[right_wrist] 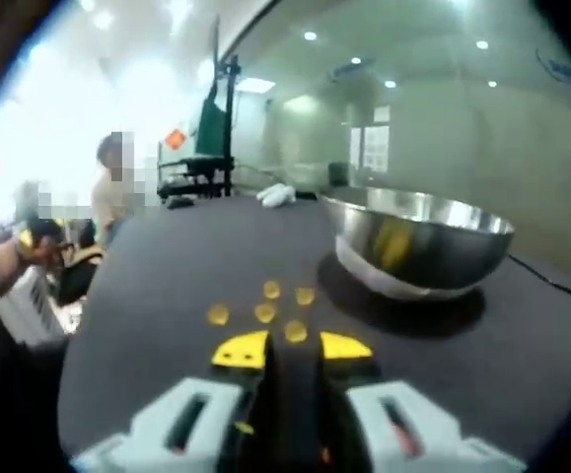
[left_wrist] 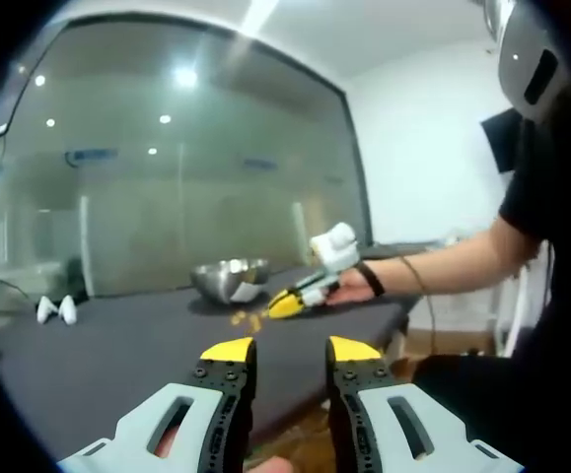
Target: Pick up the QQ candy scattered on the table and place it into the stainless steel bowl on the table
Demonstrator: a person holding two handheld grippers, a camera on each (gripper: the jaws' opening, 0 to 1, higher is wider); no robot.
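Several yellow QQ candies (right_wrist: 264, 312) lie loose on the dark table (right_wrist: 147, 325), just left of the stainless steel bowl (right_wrist: 418, 241). My right gripper (right_wrist: 294, 349) hovers low right behind them, its yellow-tipped jaws a small way apart; one candy (right_wrist: 295, 331) sits just ahead of the gap. In the left gripper view the bowl (left_wrist: 229, 279) stands far across the table, with the candies (left_wrist: 246, 317) in front of it and the right gripper (left_wrist: 285, 303) at them, held by a hand. My left gripper (left_wrist: 290, 350) is open and empty, back near the table's front edge.
Two small white objects (left_wrist: 56, 310) lie at the table's far left. A glass wall (left_wrist: 167, 168) runs behind the table. The person's arm (left_wrist: 433, 266) reaches in from the right. A stand (right_wrist: 211, 128) and a person (right_wrist: 117, 187) are beyond the table's far end.
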